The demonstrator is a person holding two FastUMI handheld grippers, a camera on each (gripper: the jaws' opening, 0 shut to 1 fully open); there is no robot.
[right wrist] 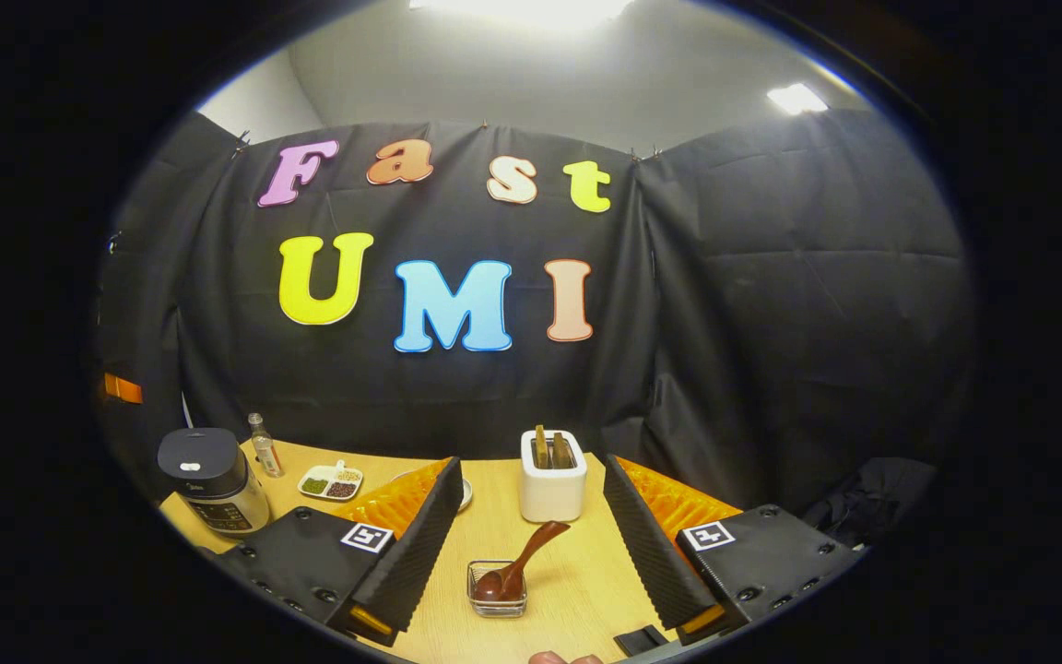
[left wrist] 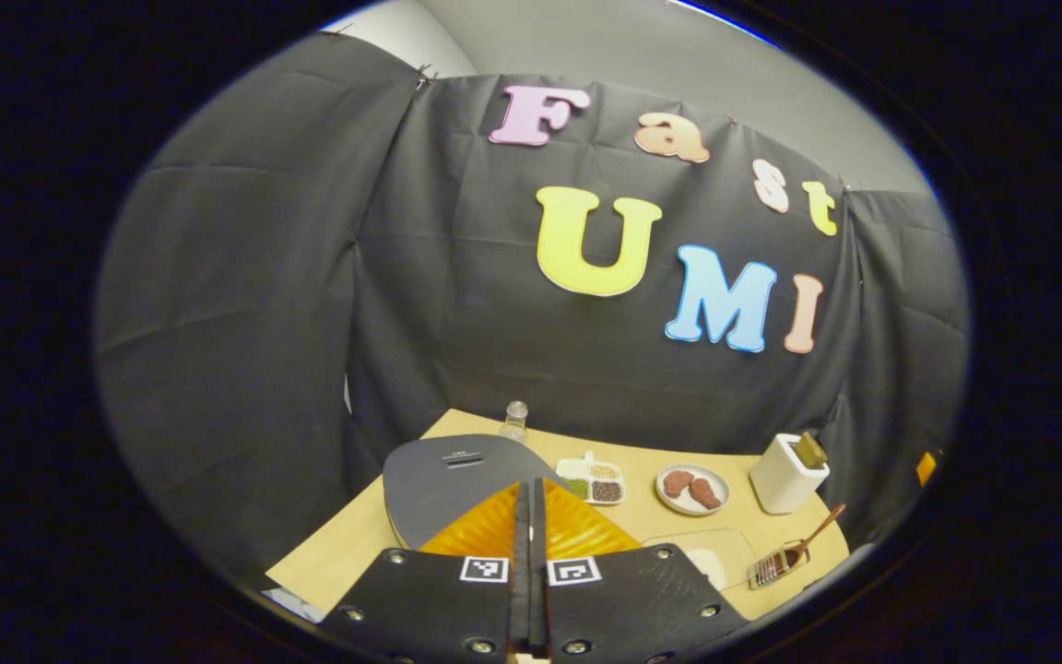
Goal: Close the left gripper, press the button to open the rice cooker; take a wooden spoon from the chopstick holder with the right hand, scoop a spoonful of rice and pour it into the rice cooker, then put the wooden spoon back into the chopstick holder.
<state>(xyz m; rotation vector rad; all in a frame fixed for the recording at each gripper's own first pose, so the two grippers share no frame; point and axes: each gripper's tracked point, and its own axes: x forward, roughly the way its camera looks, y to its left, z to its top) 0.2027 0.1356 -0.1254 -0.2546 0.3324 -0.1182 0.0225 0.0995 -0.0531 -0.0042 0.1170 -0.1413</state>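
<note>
Left gripper (left wrist: 528,516) closed, right gripper (right wrist: 531,526) wide apart

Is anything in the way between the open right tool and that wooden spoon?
Nothing visible: in the right gripper view the right tool is open, and the wooden spoon in its small clear container lies between the fingers, bare table around.

bare tabletop (right wrist: 577,581) before the chopstick holder (right wrist: 552,489), wooden spoon (right wrist: 517,563) between
</note>
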